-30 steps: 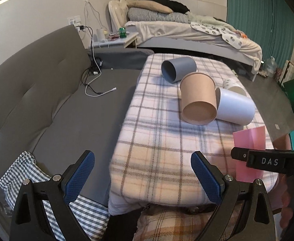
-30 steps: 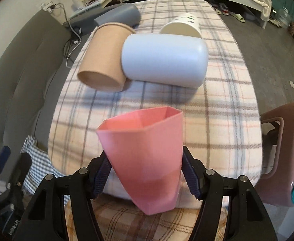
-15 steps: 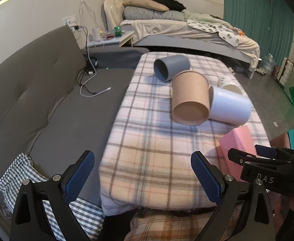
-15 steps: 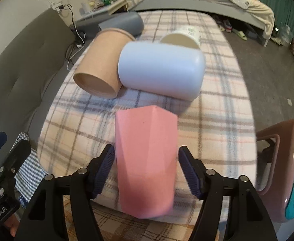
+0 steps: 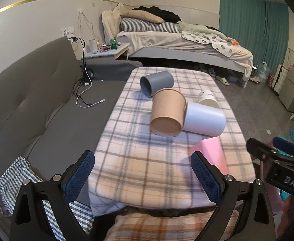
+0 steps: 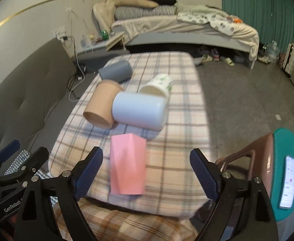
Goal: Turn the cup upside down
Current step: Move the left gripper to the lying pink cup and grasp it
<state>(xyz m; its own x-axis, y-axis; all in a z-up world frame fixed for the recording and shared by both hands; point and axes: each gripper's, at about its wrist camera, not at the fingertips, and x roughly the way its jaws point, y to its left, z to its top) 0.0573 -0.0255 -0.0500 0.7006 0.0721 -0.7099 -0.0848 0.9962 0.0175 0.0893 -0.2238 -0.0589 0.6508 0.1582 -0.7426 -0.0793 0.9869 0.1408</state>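
A pink faceted cup (image 6: pixel 127 164) stands upside down near the front edge of the plaid-covered table (image 6: pixel 179 120). It also shows in the left wrist view (image 5: pixel 212 152), partly behind a fingertip. My right gripper (image 6: pixel 147 172) is open, its jaws wide on either side of the cup and not touching it. My left gripper (image 5: pixel 142 174) is open and empty, over the table's front left edge. The right gripper also shows at the right of the left wrist view (image 5: pixel 275 160).
Lying on their sides behind the pink cup are a tan paper cup (image 6: pixel 101 107), a pale blue cup (image 6: pixel 139 113), a white printed cup (image 6: pixel 158 86) and a grey cup (image 6: pixel 115 73). A grey sofa (image 5: pixel 36 104) is at left. A brown and teal stool (image 6: pixel 271 170) stands at right.
My right gripper turned the pink cup over, set it mouth down on the table and opened. It has drawn back from the cup. The left gripper stayed open.
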